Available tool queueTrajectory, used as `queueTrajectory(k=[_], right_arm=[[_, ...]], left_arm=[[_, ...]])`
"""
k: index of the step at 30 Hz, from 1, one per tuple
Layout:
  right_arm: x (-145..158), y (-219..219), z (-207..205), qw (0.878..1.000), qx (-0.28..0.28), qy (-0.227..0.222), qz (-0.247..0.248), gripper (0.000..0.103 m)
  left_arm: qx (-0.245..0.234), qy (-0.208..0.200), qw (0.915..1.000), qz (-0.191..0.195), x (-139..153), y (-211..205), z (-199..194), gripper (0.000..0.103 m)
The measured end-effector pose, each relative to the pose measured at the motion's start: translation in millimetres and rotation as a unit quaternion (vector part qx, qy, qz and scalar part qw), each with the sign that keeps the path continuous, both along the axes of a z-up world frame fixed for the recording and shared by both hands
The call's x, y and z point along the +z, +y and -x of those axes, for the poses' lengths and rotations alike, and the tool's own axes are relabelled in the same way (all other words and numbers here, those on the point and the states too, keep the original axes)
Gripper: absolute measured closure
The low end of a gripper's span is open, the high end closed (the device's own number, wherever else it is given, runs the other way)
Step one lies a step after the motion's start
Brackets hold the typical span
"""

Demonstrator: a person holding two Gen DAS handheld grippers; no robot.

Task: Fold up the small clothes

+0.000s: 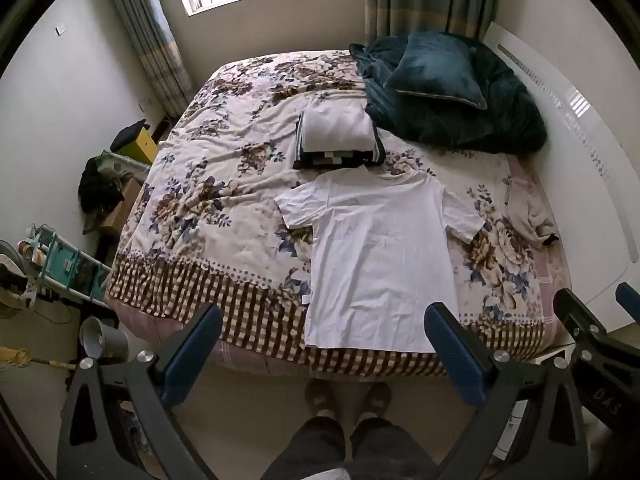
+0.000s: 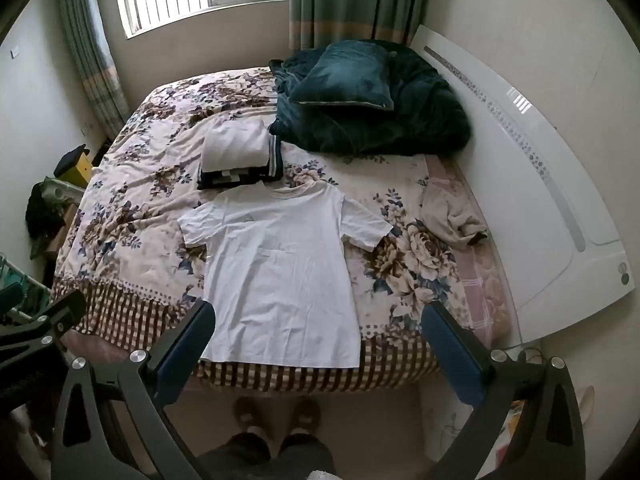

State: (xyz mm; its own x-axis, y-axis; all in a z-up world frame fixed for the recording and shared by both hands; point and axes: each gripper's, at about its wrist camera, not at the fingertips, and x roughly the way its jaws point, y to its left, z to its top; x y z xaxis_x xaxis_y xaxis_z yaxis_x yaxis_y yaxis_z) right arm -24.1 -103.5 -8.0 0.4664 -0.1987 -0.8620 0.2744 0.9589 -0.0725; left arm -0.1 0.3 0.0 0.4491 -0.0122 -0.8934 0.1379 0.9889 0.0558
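Observation:
A white T-shirt [image 1: 380,256] lies spread flat on the floral bed cover, hem at the near edge; it also shows in the right wrist view [image 2: 280,268]. Behind its collar sits a stack of folded clothes [image 1: 338,140], white on top of dark striped pieces, also seen in the right wrist view [image 2: 240,156]. A crumpled beige garment [image 1: 528,212] lies at the bed's right side [image 2: 452,216]. My left gripper [image 1: 324,320] is open and empty, held above the bed's near edge. My right gripper [image 2: 320,316] is open and empty beside it, over the shirt's hem.
A dark green blanket and pillow [image 1: 448,92] are heaped at the far right of the bed [image 2: 120,208]. A white headboard [image 1: 580,168] runs along the right. Cluttered boxes and a rack [image 1: 64,264] stand on the left. The person's feet [image 1: 348,400] stand at the bed's foot.

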Motion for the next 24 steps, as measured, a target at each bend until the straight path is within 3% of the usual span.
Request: queueTrajectory(k=[24], right_arm=[[4,3,2,1.000,0.000,0.000,-0.012,0.000]], left_arm=[[0.003,0.003,1.0000,0.002,3,-11,5,0.000]])
